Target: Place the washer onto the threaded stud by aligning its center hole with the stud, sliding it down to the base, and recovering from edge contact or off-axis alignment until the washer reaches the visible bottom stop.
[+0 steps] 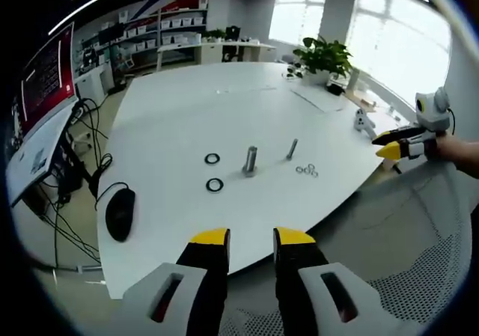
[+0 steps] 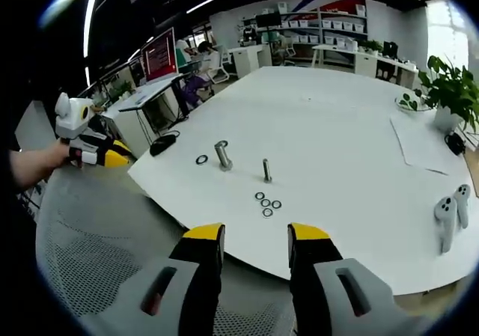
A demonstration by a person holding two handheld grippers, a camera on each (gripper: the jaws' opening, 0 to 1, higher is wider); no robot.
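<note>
A thick threaded stud (image 1: 250, 160) stands upright on the white table (image 1: 187, 111), with a thinner stud (image 1: 292, 149) to its right. Two black washers (image 1: 212, 159) (image 1: 215, 185) lie left of the thick stud; several small washers (image 1: 306, 170) lie right of it. My left gripper (image 1: 251, 239) is open and empty, held off the table's near edge. In the right gripper view the thick stud (image 2: 222, 155), thin stud (image 2: 266, 170), a black washer (image 2: 201, 159) and the small washers (image 2: 267, 203) lie ahead of my right gripper (image 2: 256, 235), which is also open and empty, short of the table's edge.
A black mouse (image 1: 120, 213) lies at the table's left corner. White hand controllers (image 2: 449, 215), a sheet of paper (image 2: 423, 145) and a potted plant (image 2: 449, 85) sit farther along. A mesh chair seat (image 2: 90, 269) is below both grippers. A hand holds the left gripper (image 2: 97, 155).
</note>
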